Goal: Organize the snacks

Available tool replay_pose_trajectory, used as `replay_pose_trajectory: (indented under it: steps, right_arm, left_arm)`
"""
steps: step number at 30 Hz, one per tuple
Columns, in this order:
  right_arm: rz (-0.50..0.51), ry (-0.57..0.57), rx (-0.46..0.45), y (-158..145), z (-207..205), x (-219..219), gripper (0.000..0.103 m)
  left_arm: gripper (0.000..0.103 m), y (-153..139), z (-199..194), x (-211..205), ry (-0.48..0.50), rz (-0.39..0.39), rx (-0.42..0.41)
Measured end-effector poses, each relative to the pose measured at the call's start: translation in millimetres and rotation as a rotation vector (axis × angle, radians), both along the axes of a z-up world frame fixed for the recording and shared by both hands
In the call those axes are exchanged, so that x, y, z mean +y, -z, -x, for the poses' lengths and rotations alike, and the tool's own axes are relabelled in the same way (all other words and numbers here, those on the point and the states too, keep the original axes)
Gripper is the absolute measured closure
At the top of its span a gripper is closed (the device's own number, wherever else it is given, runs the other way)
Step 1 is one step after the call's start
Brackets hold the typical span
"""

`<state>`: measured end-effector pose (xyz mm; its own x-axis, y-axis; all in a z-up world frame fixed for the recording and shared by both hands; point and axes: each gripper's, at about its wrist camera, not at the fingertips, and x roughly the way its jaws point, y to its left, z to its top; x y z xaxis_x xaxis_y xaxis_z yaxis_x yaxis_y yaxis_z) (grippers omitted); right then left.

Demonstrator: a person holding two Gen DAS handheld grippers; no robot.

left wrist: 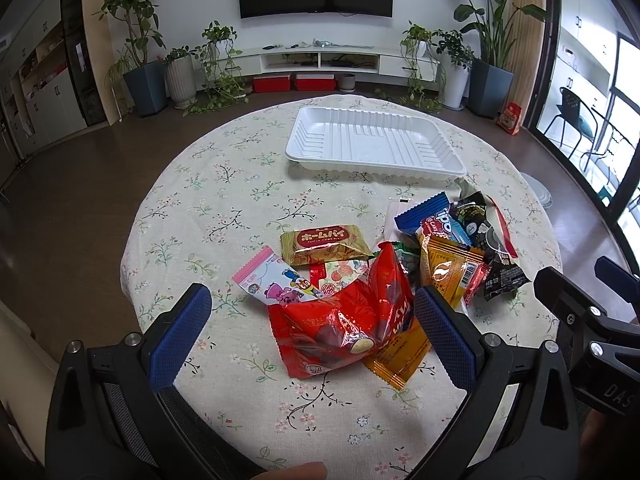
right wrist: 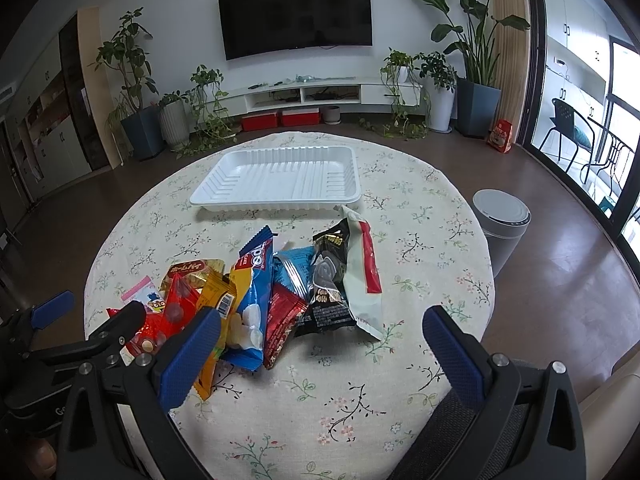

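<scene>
Snacks heaped, tray unfilled

Grippers: left gripper (left wrist: 312, 320) and right gripper (right wrist: 320, 344) both spread wide, holding nothing, low over the near edge of the round table (right wrist: 420, 216).
Snacks: loose overlapping heap at 12 o'clock of the left gripper and 11 o'clock of the right. Red packet (left wrist: 344, 320) nearest, lying between the left fingers (left wrist: 180, 336); orange packet (left wrist: 400, 356) partly under it; gold packet (left wrist: 324, 245) behind; blue packet (right wrist: 250, 308), black packet (right wrist: 330, 280) and white pouch (right wrist: 364, 276) alongside.
Risk: closing on the red packet may snag the orange one, dragging or scattering neighbours.
Tray (left wrist: 376, 140): white, nothing in it, beyond the heap, clear path.
Surroundings: bin (right wrist: 502, 220) past the table at 2 o'clock; plants and television far behind.
</scene>
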<state>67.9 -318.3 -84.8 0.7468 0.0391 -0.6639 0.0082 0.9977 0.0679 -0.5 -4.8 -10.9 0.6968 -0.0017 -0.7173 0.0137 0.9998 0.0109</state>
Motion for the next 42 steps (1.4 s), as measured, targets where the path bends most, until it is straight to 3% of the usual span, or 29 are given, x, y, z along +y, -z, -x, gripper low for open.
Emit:
replay_pose_trajectory:
  steps: [42]
  right_arm:
    - [-0.032, -0.001, 0.055, 14.5, -3.6, 1.2, 0.0]
  left_arm:
    - [0.0, 9.9, -4.9, 2.6, 0.003, -0.017, 0.031]
